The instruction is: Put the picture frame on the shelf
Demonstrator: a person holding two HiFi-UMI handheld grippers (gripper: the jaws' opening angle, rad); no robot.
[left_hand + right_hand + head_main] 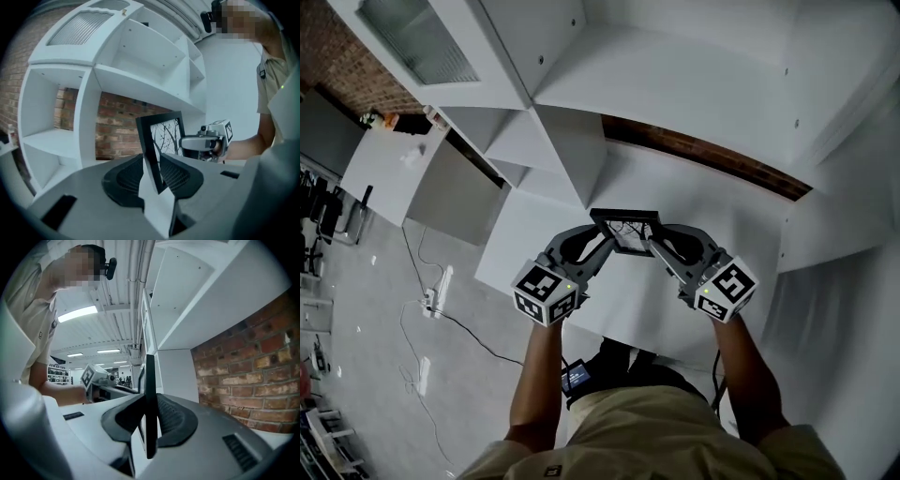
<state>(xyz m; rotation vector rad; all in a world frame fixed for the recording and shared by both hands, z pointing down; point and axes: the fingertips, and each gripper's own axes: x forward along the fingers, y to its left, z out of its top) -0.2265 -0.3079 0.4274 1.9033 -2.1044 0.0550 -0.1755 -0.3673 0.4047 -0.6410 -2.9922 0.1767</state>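
Black around a print of bare branches, the picture frame (626, 231) is carried between our two tools, over a white board of the shelf (703, 202) that lies just ahead of them. The left tool (604, 240) meets the frame's left end and the right tool (657, 243) its right end, so the frame bridges the two tips.

In the left gripper view the frame (165, 133) leans at a slant between the jaws of the left tool (152, 172). One pad lies against its glazed face. A sliver of white shows between the other pad and the frame's back, so these jaws stand slightly apart around the frame without clamping it. Past the frame we see the right tool (206, 143), level with it.

In the right gripper view the right tool (150, 420) has its jaws closed on the frame (150, 394), which shows edge-on as a thin dark bar with both ribbed pads pressed to its sides. The left tool (99, 380) sits beyond it, on the far side of the frame. A brick wall (243, 366) shows through the shelf's open back, ahead of this tool.

We cannot tell whether the frame's lower edge touches the board.
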